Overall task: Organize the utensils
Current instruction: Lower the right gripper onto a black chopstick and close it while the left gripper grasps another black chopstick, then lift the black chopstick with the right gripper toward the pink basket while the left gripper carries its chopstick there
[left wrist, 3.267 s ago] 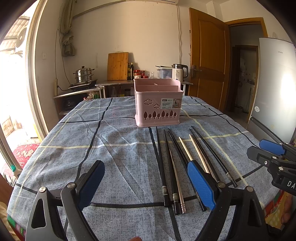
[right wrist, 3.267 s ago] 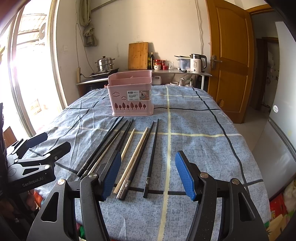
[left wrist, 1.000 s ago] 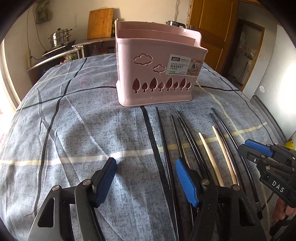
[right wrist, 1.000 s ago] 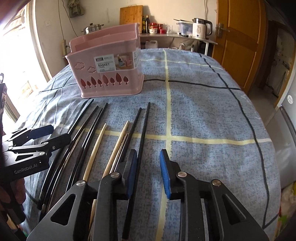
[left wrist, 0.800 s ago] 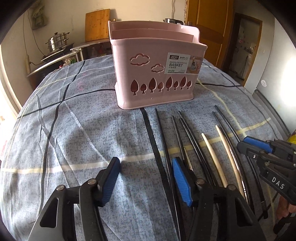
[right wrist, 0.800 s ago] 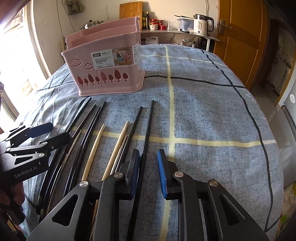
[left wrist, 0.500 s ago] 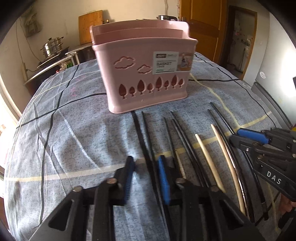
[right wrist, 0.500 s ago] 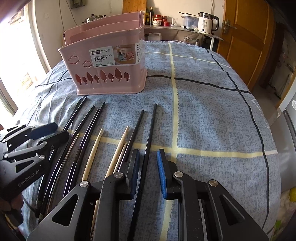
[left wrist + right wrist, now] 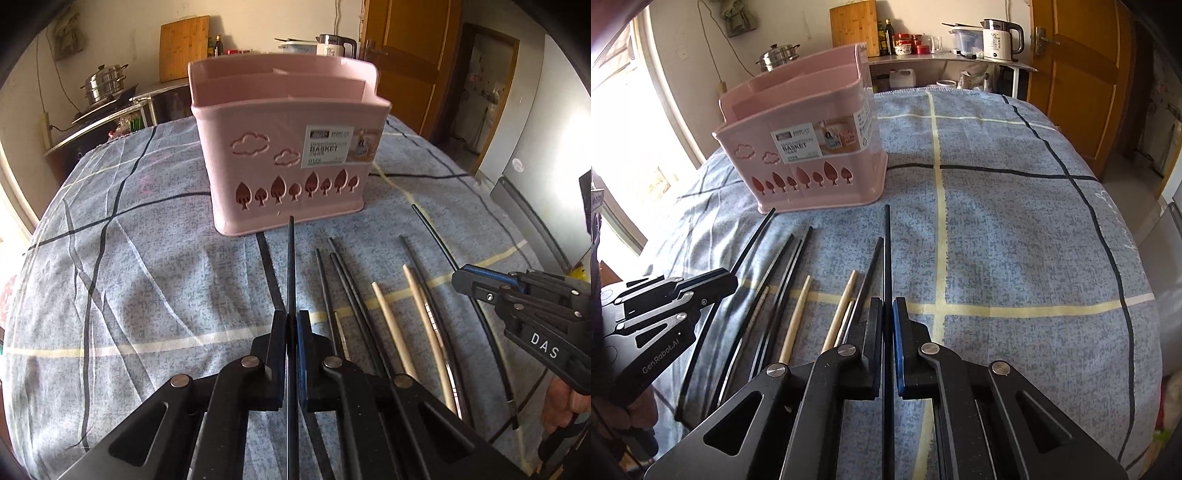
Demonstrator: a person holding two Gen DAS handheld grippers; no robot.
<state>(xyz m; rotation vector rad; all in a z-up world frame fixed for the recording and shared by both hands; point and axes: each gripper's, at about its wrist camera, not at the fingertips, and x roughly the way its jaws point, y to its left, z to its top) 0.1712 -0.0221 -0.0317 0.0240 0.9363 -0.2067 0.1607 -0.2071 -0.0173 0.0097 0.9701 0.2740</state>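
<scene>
A pink utensil basket (image 9: 284, 155) stands on the blue checked tablecloth; it also shows in the right wrist view (image 9: 805, 147). Several black and pale wooden chopsticks (image 9: 384, 310) lie in a row in front of it. My left gripper (image 9: 291, 321) is shut on a black chopstick (image 9: 291, 258) at the left end of the row, tip pointing at the basket. My right gripper (image 9: 886, 310) is shut on another black chopstick (image 9: 887, 251) at the right end of the row. Each gripper shows from the side in the other's view.
The tablecloth (image 9: 1015, 229) covers a round table with edges falling away left and right. A counter with a kettle (image 9: 999, 35), cutting board (image 9: 853, 26) and a steel pot (image 9: 103, 83) stands behind. A wooden door (image 9: 1078, 74) is at the right.
Both grippers moved forward over the chopsticks and closed. The left jaws went from wide open to shut on the leftmost black chopstick; the right jaws narrowed onto the rightmost one.
</scene>
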